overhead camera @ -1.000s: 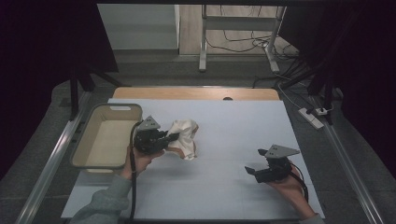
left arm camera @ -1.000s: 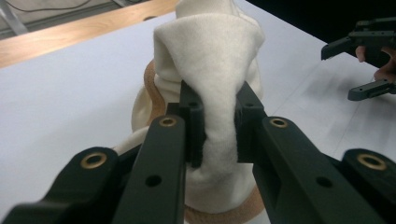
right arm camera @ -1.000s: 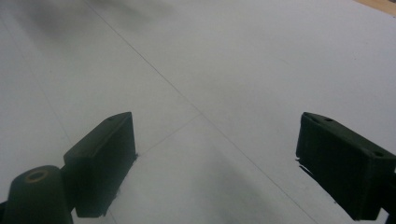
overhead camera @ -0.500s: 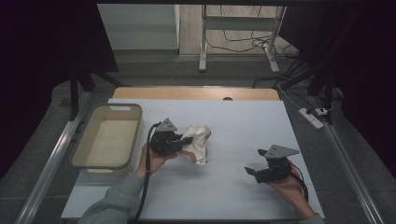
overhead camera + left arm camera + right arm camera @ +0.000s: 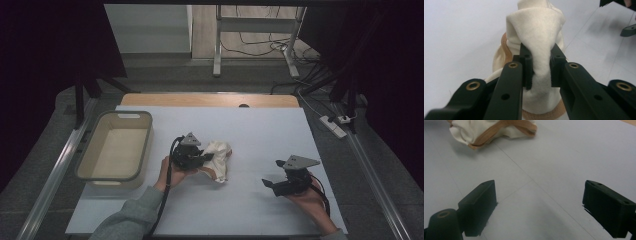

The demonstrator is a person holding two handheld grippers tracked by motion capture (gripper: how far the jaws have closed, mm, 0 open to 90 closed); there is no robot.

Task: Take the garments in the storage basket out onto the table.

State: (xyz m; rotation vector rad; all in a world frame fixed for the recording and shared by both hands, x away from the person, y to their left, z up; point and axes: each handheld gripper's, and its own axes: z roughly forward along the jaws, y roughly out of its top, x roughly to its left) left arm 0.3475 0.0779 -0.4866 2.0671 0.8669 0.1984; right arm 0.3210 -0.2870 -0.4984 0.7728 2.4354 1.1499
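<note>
The left gripper [image 5: 202,158] has its jaws pinched tight on a fold of the cloth [image 5: 218,159], a cream piece with a tan band along its edge. In the left gripper view the fold [image 5: 541,60] stands up between the two pads, squeezed thin, and the black jaws cover the lower part of the cloth, so how it lies underneath is hard to make out. From above, the cloth sits bunched near the middle of the table [image 5: 260,125], just right of that gripper; I cannot tell whether it rests on the surface or hangs a little above it.

The right gripper [image 5: 272,183] is well apart, near the front right of the table, jaws spread wide with nothing between them. In its own view the cloth [image 5: 491,130] is cut off at the top edge, with just a crumpled corner and the tan band showing.

A tub [image 5: 145,145] stands at the left of the table; its inside is dim.
</note>
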